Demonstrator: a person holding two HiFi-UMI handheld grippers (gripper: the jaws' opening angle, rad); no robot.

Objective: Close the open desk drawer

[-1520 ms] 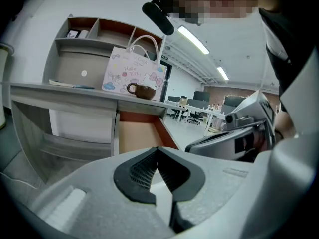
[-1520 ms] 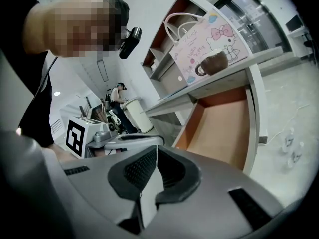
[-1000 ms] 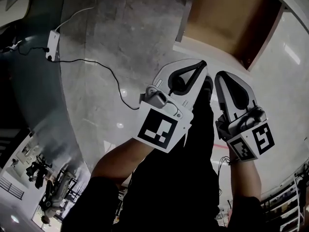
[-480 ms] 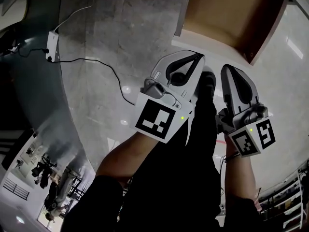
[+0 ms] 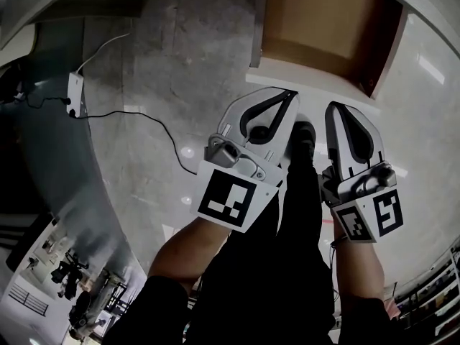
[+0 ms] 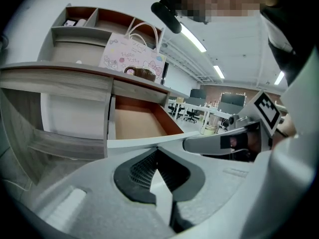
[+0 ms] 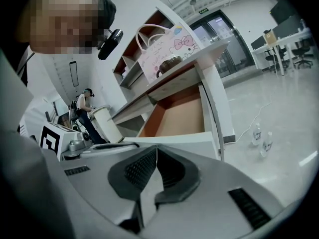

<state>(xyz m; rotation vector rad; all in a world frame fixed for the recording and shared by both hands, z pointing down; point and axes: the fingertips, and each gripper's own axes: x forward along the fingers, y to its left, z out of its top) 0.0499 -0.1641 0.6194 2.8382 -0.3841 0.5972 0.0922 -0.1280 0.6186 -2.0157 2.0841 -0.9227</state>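
The left hand-held gripper [image 5: 291, 98] [image 6: 157, 151] is held with its jaws pressed together and nothing between them. The same is seen at the right hand-held gripper [image 5: 333, 112] [image 7: 155, 148], which is also closed and empty. Both are carried side by side, tips pointing forward, much as they were a second ago, and only a small drift of each is noted.

The drawer [image 5: 316, 20] [image 6: 134, 123] [image 7: 174, 118] is found straight ahead of both sets of tips, pulled out of the desk [image 6: 60, 73] as before, with its brown bottom bare. Its white front is seen just beyond the left tips. Whether it is touched cannot be told. Compared with the earlier frames, the drawer is shifted a little to the left in the head view. The power strip [image 5: 74, 92] and its cable [image 5: 147, 113] on the floor [image 5: 187, 42], well to the left of the left hand-held gripper, are shifted likewise, so the change is spread across the whole view.

A shoe [image 5: 303, 135] is seen between the two hand-held grippers, below their tips. A pale bag [image 6: 132, 59] [image 7: 167, 46] is stood on the desk above the drawer. Two bottles [image 7: 261, 136] are seen on the floor to the right of the right hand-held gripper.
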